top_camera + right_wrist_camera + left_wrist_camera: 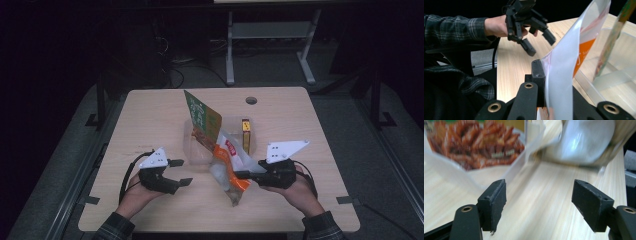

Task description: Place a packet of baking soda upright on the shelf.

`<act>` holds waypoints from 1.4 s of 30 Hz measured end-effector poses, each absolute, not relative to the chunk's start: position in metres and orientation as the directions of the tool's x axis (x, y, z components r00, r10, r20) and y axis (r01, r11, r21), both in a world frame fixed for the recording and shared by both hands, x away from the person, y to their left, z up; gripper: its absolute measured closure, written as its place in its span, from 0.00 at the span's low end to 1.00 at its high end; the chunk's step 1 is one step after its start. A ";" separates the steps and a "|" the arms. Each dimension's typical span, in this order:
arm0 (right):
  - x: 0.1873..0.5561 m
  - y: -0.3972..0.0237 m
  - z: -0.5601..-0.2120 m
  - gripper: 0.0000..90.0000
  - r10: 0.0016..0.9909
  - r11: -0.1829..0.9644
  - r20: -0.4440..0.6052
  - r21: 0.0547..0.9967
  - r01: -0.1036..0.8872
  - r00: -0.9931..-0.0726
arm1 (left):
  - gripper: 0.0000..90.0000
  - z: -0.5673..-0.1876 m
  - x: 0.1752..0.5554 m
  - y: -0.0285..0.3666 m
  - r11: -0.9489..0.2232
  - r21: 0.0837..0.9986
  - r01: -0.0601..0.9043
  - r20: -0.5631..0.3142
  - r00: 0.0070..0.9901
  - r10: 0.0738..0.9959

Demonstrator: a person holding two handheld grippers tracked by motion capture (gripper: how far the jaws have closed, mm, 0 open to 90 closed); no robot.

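Left gripper [181, 172]: near left of the table [150, 115], held in the person's left hand [137, 192]; its jaws stand spread with bare wood between them, nothing pinched. In the left gripper view the pads [495, 203] point toward the packets, well short of them.
Green snack packet [202, 120]: centre of the table, tilted, its lower end standing in the clear plastic container [192, 150]; it shows a print of fried pieces in the left gripper view.
White and orange packet [227, 165]: just right of the green one, near side of the container, leaning down toward the near edge.
Yellow box [245, 135]: right of the packets, inside the container on its far right side.
Right gripper [242, 175]: near right, in the person's right hand [295, 190]; jaws pressed together on the white and orange packet, whose white film [564, 82] is pinched between them in the right gripper view.
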State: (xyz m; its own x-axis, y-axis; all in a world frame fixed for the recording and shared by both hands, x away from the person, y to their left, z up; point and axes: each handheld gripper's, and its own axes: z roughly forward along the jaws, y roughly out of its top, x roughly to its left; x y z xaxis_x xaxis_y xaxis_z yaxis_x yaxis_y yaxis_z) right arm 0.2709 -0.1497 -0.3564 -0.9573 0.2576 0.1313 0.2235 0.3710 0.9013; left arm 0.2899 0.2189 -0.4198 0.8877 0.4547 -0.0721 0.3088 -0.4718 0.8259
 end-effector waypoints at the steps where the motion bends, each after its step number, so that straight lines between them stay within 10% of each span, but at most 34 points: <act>1: 0.271 -0.152 -0.355 1.00 0.261 0.373 0.129 0.901 0.223 -0.957 | 0.29 -0.421 0.288 0.221 -0.475 0.823 0.312 -0.071 0.886 0.458; 42: 0.313 -0.185 -0.331 1.00 0.406 0.318 0.089 0.919 0.232 -0.909 | 0.22 -0.439 0.292 0.227 -0.496 0.791 0.358 -0.074 0.861 0.503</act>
